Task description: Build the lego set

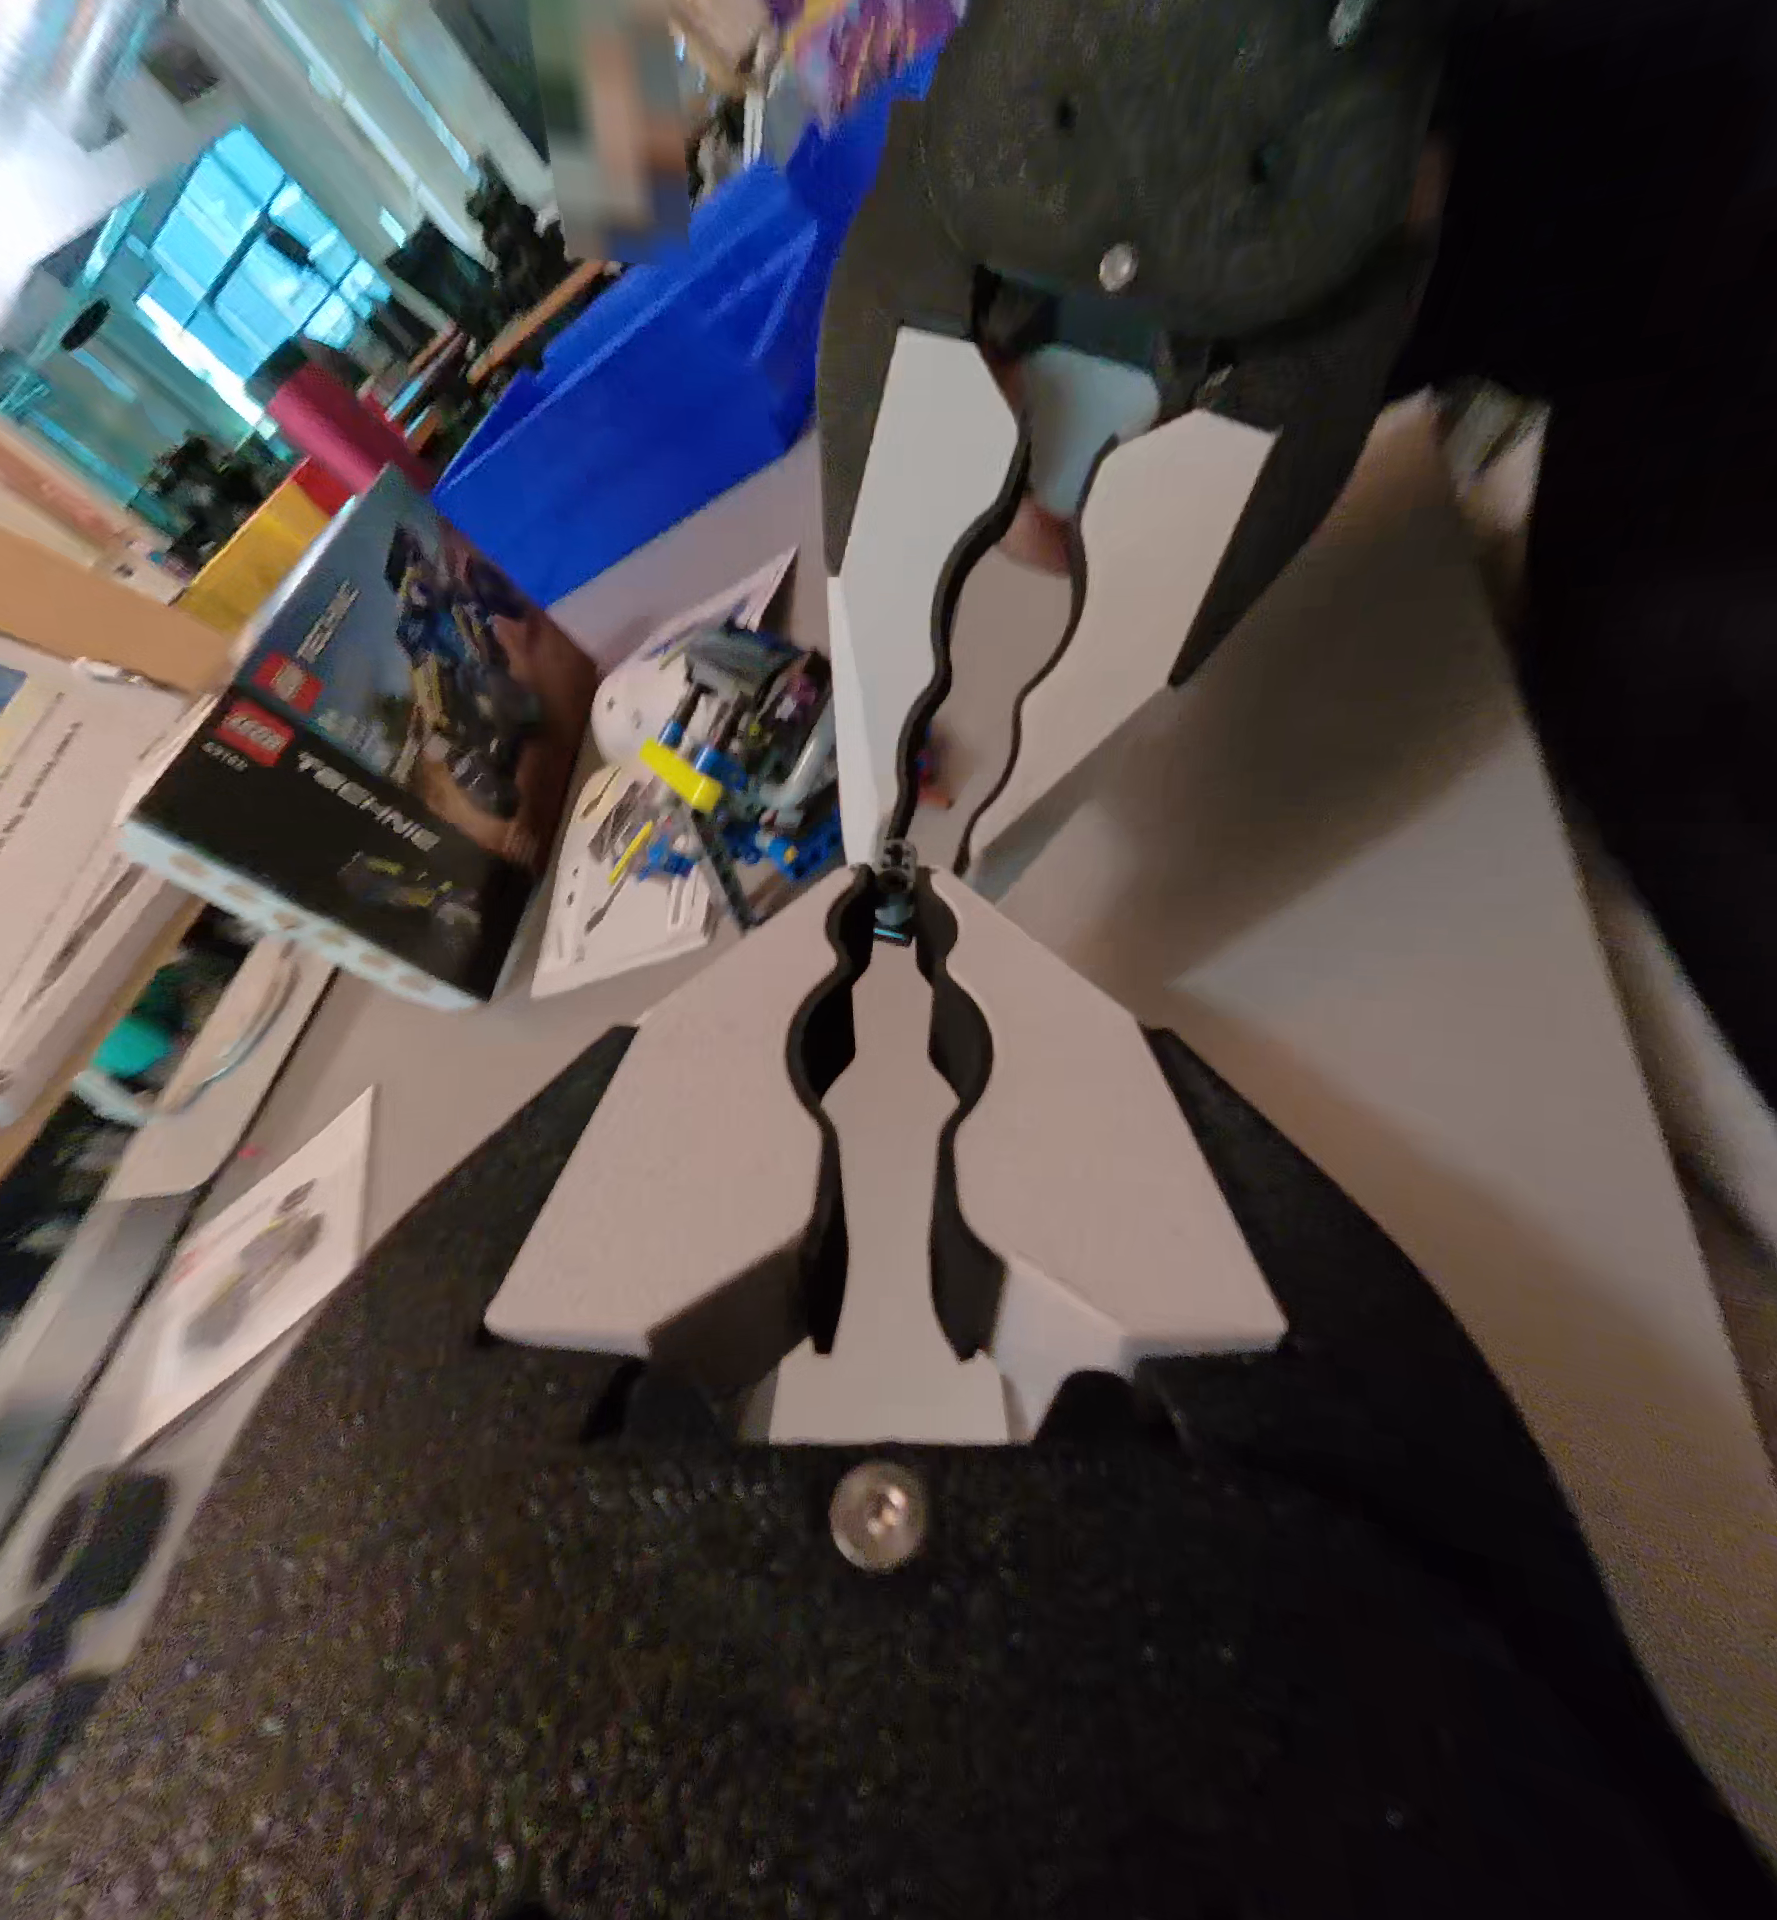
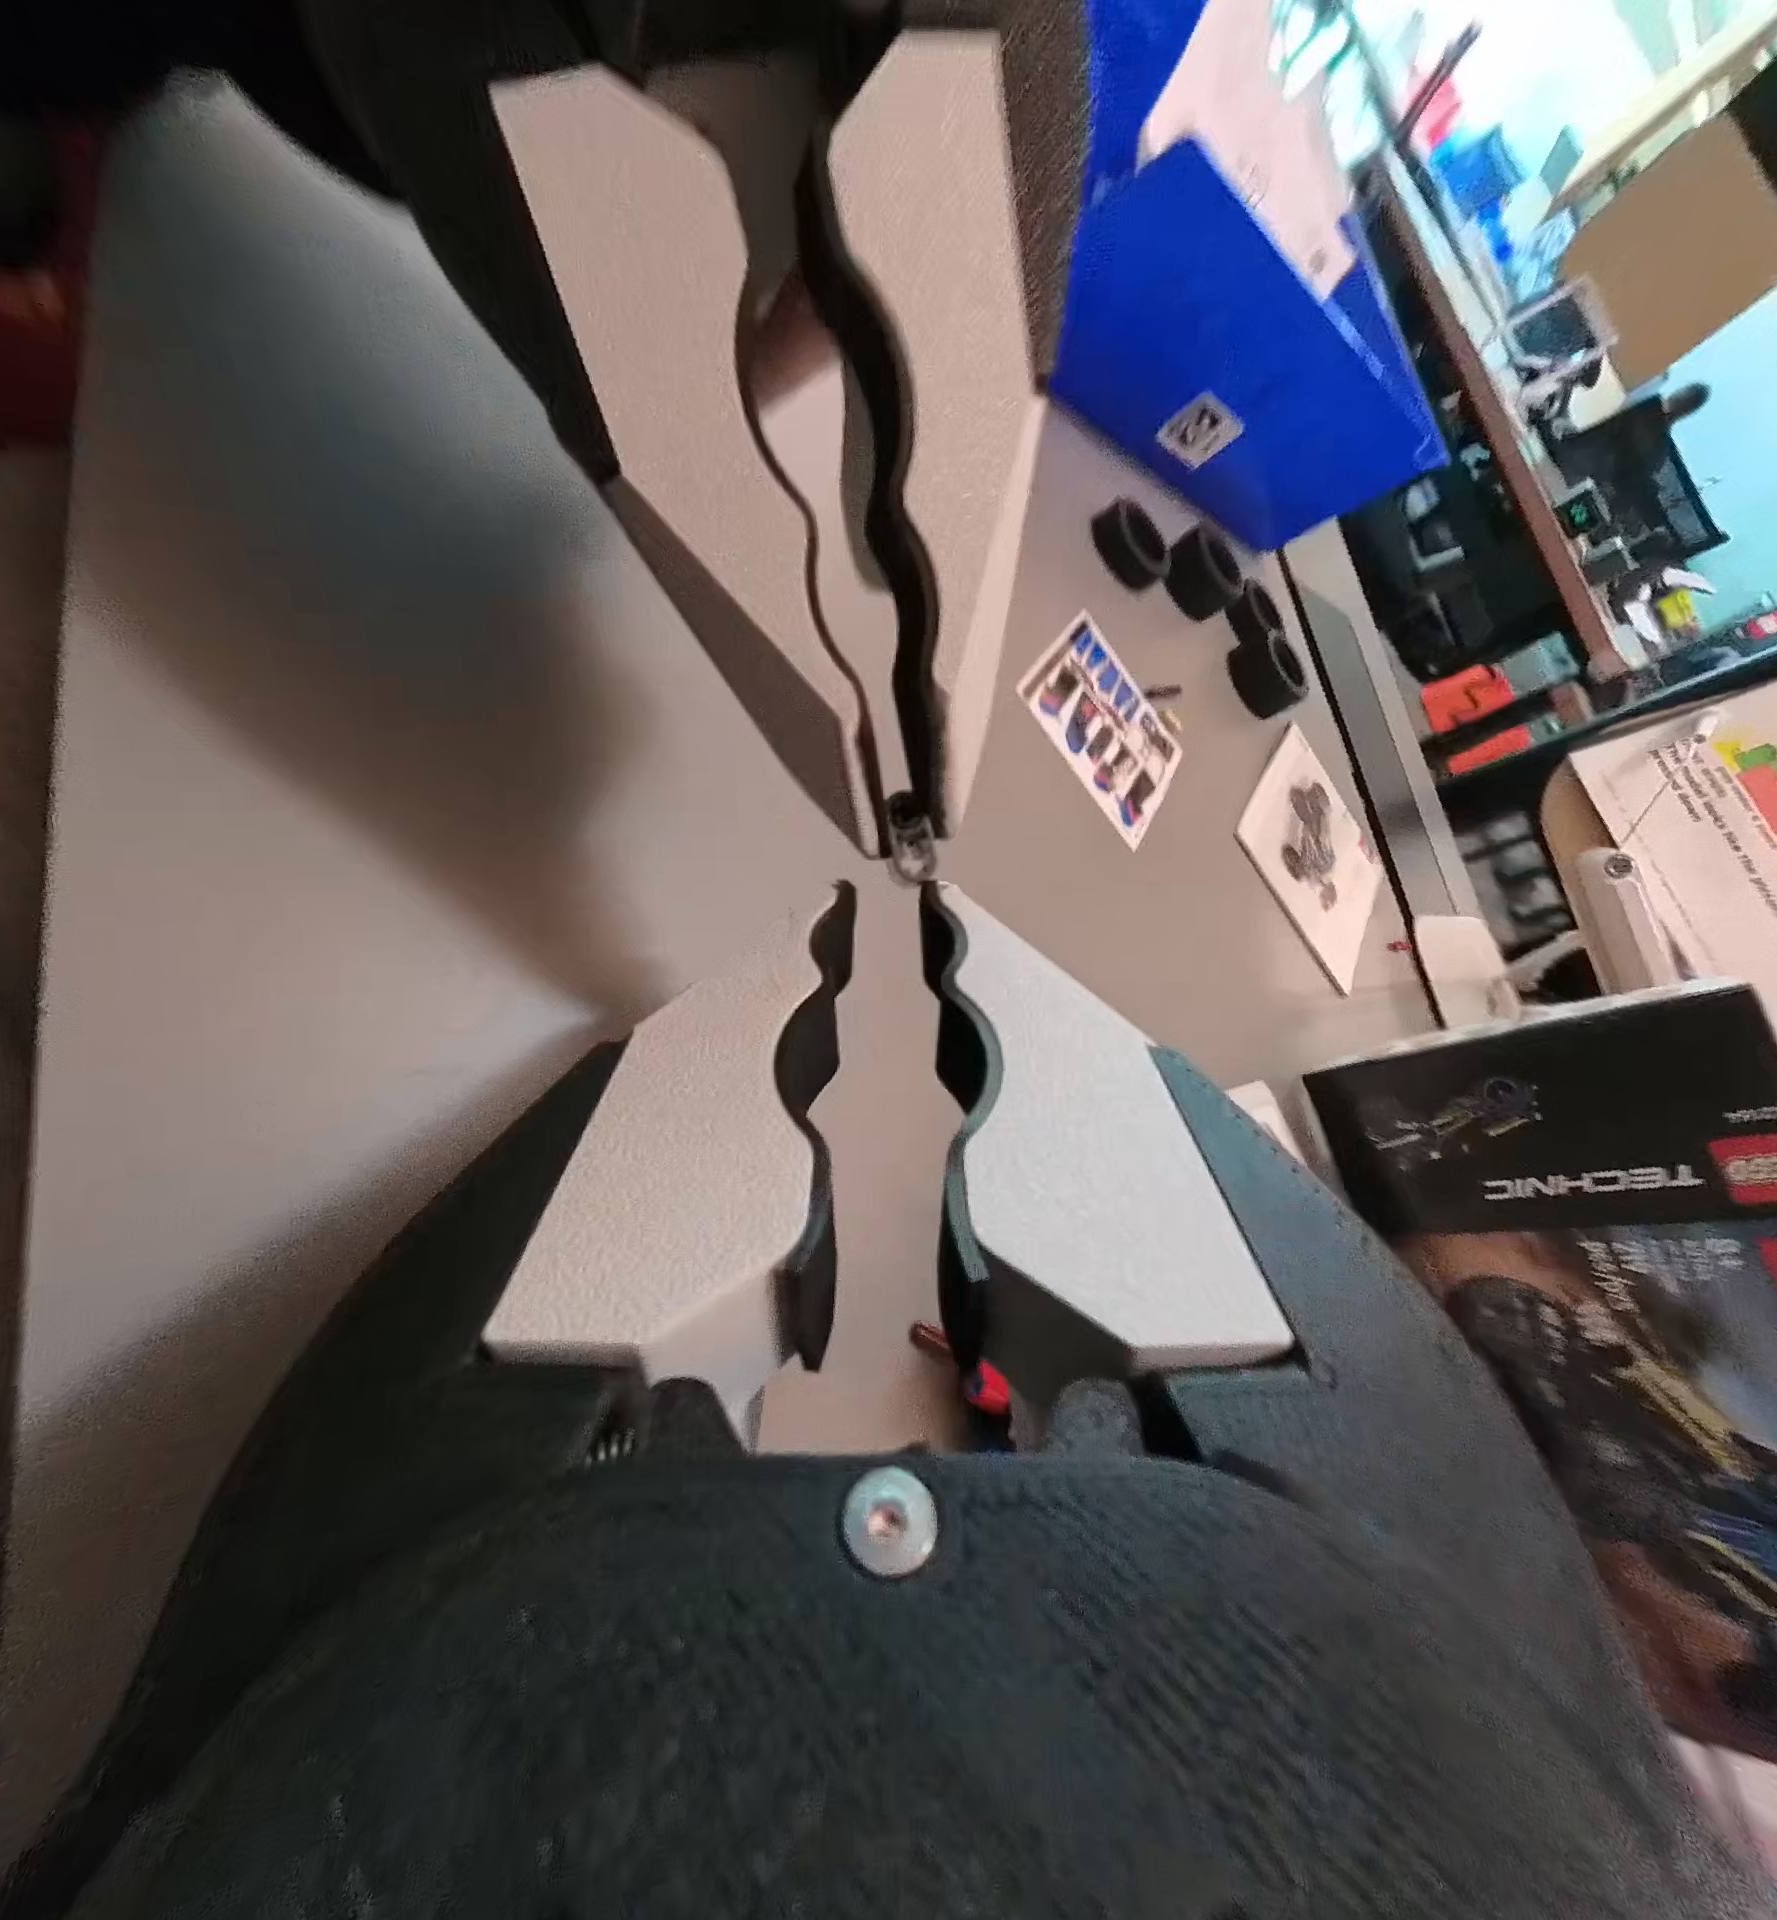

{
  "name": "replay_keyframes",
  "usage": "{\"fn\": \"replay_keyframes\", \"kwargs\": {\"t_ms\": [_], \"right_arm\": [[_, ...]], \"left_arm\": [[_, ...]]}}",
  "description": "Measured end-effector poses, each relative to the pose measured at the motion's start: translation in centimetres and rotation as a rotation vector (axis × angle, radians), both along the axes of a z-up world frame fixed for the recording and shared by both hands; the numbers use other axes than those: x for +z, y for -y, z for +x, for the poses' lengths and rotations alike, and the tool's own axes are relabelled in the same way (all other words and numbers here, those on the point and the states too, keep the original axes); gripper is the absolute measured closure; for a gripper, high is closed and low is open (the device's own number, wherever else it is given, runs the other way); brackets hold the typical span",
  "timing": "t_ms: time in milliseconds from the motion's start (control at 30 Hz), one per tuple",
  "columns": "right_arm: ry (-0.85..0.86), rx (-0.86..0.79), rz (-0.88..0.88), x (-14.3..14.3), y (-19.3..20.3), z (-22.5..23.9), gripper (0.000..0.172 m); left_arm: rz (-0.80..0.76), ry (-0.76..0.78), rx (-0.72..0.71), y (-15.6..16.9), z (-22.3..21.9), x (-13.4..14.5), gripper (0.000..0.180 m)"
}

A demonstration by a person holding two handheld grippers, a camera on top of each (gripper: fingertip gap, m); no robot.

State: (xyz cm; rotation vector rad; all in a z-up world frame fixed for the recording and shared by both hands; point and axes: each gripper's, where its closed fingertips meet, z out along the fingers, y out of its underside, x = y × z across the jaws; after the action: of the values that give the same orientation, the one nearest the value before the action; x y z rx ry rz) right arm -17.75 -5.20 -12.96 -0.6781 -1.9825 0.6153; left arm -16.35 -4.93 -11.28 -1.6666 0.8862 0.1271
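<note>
In the left wrist view my left gripper (image 1: 889,883) is shut on a small dark grey connector piece (image 1: 892,906) with a light blue end, held above the grey table (image 1: 1331,935). The right gripper (image 1: 931,847) comes in from above, tip to tip with it, its fingers apart beside the piece's top. In the right wrist view my right gripper (image 2: 886,891) is open with nothing between its pads. Just beyond its tips, the left gripper (image 2: 905,821) pinches the same dark piece (image 2: 907,831).
A partly built blue, yellow and grey brick model (image 1: 728,748) stands on instruction sheets (image 1: 614,904) beside a dark toy set box (image 1: 364,769). A blue bin (image 1: 655,416) is behind. Several black tyres (image 2: 1206,582) and a sticker sheet (image 2: 1102,727) lie on the table. The tips of both grippers are at nearly the same place.
</note>
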Motion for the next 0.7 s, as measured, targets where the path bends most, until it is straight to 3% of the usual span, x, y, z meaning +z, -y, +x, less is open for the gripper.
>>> {"fn": "replay_keyframes", "kwargs": {"t_ms": [67, 267, 500, 700], "right_arm": [[-0.066, 0.034, -0.128, 1.6, 0.2, 0.5, 0.170], [-0.187, 0.209, -0.445, 5.5, 1.3, 3.1, 0.165], [-0.342, 0.263, -0.788, 9.1, 0.4, 4.4, 0.161], [-0.395, 0.227, -0.801, 9.5, -0.4, 4.3, 0.163]], "left_arm": [[0.043, 0.121, -0.069, 0.2, 0.7, 1.3, 0.176], [0.124, 0.378, -0.269, 0.6, 2.9, 4.5, 0.176], [0.188, 0.668, -0.319, -0.3, 3.9, 7.4, 0.176], [0.220, 0.844, -0.325, -0.7, 3.7, 8.9, 0.176]]}}
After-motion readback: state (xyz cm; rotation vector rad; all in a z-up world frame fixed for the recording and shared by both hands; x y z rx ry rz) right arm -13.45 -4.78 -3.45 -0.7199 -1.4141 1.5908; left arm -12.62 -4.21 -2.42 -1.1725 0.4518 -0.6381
